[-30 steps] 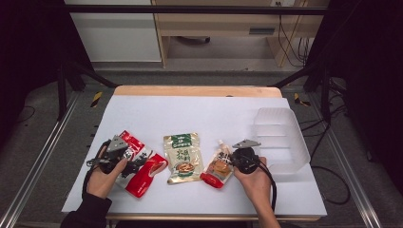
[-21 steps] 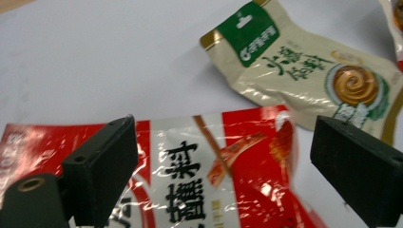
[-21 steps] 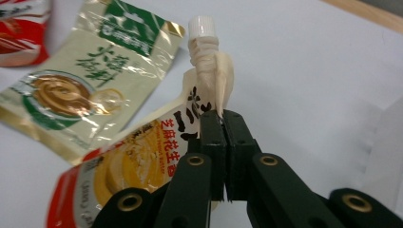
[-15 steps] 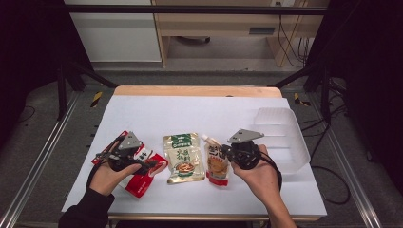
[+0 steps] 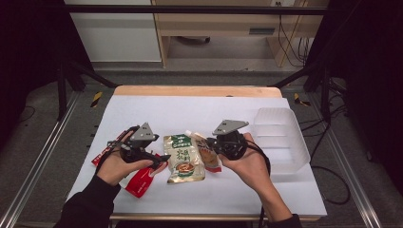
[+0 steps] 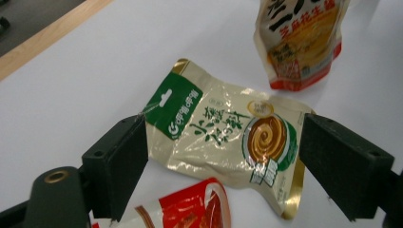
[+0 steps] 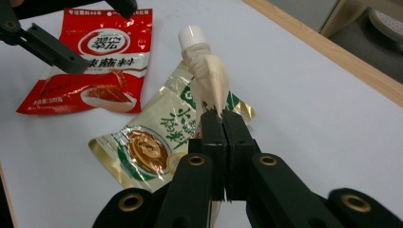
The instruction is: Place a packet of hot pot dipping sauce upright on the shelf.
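A spouted sauce pouch with a white cap hangs tilted just above the white table. My right gripper is shut on its side edge, also seen from above. A cream and green seasoning pouch lies flat at the table's middle. My left gripper hovers over it, jaws open wide on either side, touching nothing. A red pouch lies under my left hand, its whole face in the right gripper view.
A clear plastic tub stands at the table's right side, just beyond my right hand. The wooden back edge bounds the far side. The far half of the table holds bare white surface.
My right gripper has raised the spouted pouch and carried it slightly back and left. My left gripper has moved right from over the red pouch to over the cream and green one.
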`<control>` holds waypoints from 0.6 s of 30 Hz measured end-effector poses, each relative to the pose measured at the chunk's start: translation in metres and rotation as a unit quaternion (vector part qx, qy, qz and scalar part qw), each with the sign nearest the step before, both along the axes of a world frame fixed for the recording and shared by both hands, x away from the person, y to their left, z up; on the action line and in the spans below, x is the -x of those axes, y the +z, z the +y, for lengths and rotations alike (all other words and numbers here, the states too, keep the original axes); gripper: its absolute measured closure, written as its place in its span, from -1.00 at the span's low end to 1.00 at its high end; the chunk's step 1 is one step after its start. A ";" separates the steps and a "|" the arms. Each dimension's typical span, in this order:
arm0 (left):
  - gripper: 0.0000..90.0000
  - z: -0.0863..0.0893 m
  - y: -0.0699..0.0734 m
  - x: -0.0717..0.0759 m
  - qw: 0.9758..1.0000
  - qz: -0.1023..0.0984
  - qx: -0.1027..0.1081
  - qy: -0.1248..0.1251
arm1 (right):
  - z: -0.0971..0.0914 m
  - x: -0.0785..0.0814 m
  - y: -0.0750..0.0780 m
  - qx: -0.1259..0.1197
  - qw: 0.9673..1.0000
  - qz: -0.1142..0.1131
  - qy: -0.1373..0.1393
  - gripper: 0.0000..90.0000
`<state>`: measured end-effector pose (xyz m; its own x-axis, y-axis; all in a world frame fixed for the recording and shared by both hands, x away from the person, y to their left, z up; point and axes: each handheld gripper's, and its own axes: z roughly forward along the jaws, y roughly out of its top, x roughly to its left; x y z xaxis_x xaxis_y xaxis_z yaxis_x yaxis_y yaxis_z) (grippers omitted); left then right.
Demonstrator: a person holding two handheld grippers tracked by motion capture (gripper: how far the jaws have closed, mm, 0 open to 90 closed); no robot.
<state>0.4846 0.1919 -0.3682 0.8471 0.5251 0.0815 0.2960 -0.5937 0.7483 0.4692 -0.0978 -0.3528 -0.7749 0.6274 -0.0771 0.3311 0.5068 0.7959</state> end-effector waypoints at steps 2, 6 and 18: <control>-0.62 -0.002 0.004 -0.004 1.000 0.004 0.005 -0.001 | 0.008 -0.002 0.005 -0.006 1.000 -0.003 0.009 0.99; -0.60 -0.004 0.016 -0.007 1.000 0.002 0.004 -0.010 | 0.021 -0.002 0.010 -0.006 1.000 -0.007 0.025 0.99; -0.31 0.001 0.023 -0.001 0.999 0.004 0.004 -0.032 | 0.048 0.005 0.010 -0.010 0.998 -0.006 0.062 0.99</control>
<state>0.4852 0.1931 -0.3447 0.8793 0.4709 0.0710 0.2633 -0.6050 0.7514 0.4645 -0.0498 -0.3425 -0.8453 0.5290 -0.0756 0.2570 0.5266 0.8103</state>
